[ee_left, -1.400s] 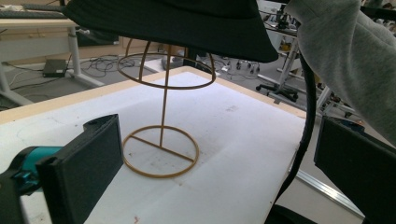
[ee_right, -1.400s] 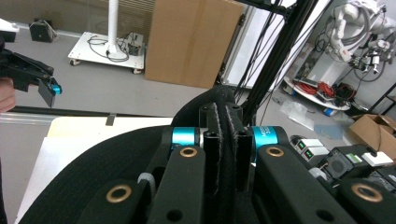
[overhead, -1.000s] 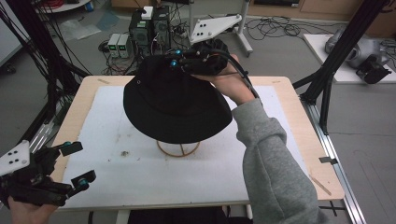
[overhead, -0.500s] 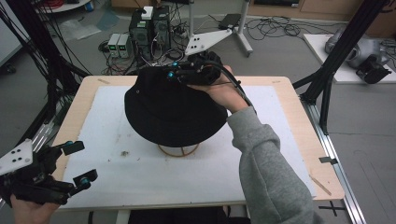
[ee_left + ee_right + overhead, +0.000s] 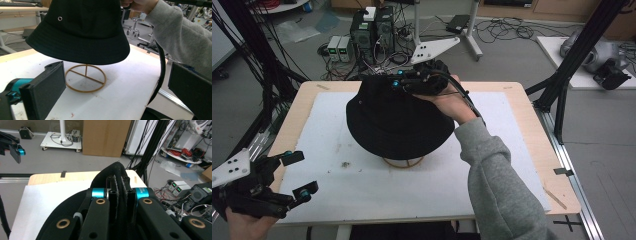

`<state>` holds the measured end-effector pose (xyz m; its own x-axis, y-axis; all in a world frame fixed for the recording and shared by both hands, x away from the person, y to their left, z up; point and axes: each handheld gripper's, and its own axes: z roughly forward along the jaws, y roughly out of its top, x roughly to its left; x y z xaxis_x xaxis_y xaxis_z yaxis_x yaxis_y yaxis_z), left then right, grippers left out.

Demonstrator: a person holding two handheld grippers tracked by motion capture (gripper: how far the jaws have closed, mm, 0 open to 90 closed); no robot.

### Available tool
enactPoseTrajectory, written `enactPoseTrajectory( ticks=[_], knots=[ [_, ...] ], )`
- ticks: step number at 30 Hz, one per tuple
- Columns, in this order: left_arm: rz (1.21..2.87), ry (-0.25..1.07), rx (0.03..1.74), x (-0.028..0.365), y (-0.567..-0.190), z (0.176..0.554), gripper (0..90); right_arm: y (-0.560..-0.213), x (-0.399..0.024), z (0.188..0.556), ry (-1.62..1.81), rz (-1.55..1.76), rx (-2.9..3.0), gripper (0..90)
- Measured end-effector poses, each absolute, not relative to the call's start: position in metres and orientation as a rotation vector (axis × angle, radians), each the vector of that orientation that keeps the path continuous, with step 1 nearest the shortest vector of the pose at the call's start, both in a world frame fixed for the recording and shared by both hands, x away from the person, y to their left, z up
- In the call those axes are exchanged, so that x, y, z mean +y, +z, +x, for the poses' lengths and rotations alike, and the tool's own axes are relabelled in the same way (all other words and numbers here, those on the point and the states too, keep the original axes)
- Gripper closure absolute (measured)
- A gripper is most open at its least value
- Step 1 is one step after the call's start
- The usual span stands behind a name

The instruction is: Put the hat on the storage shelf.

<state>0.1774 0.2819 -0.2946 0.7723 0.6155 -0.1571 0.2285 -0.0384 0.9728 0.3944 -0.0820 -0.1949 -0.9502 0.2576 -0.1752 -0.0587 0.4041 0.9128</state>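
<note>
- Black cloth is what we are dealing with: a bucket hat (image 5: 397,120) held up over a wire stand (image 5: 403,162), whose ring base rests on the white mat (image 5: 512,165).
- In the left gripper view the hat's brim hangs above the stand's ring with a clear gap; whether the crown touches the stand's upper part we cannot tell, since the hat hides it.
- We see the right gripper (image 5: 414,82) at the hat's far side from the stand's front, its jaws closed tight on a pinched fold of the crown; the right gripper view shows fabric squeezed between the two black plates.
- The left gripper (image 5: 292,175) waits well to the left of the stand and nearer us, jaws spread wide, holding nothing.
- We judge the hat light and soft: it sags and folds where pinched, so it will drape rather than keep its form.
- The brim looks stiffer, with rows of stitching, and we think it the better place for a second hold, on the edge opposite the present pinch.
- The metal eyelet (image 5: 60,18) is small and offers no purchase.
- We expect the cloth not to slip in the jaws, though the stand is slight and may tip if dragged.
</note>
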Motion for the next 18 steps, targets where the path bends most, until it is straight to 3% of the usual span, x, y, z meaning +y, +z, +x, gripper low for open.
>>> enactPoseTrajectory(
  ticks=[4,7,10,12,14,16,18],
  knots=[
    [1.612,0.357,0.686,0.282,-0.294,0.177,1.7,-0.194,-0.082,0.394,1.563,0.177,2.371,80.3],
    [1.613,0.357,0.685,0.283,-0.294,0.178,1.7,-0.194,-0.083,0.393,1.573,0.184,2.359,69.5],
    [1.616,0.350,0.683,0.281,-0.295,0.180,1.7,-0.193,-0.086,0.395,1.595,0.233,2.349,55.6],
    [1.618,0.345,0.680,0.280,-0.295,0.181,1.7,-0.192,-0.090,0.397,1.628,0.288,2.326,36.9],
    [1.618,0.344,0.679,0.279,-0.295,0.183,1.7,-0.192,-0.091,0.397,1.638,0.296,2.323,31.9],
    [1.619,0.346,0.682,0.278,-0.295,0.184,1.7,-0.191,-0.094,0.398,1.670,0.319,2.301,14.5],
    [1.617,0.344,0.686,0.278,-0.295,0.184,1.7,-0.190,-0.097,0.399,1.708,0.328,2.299,11.0]
  ],
)
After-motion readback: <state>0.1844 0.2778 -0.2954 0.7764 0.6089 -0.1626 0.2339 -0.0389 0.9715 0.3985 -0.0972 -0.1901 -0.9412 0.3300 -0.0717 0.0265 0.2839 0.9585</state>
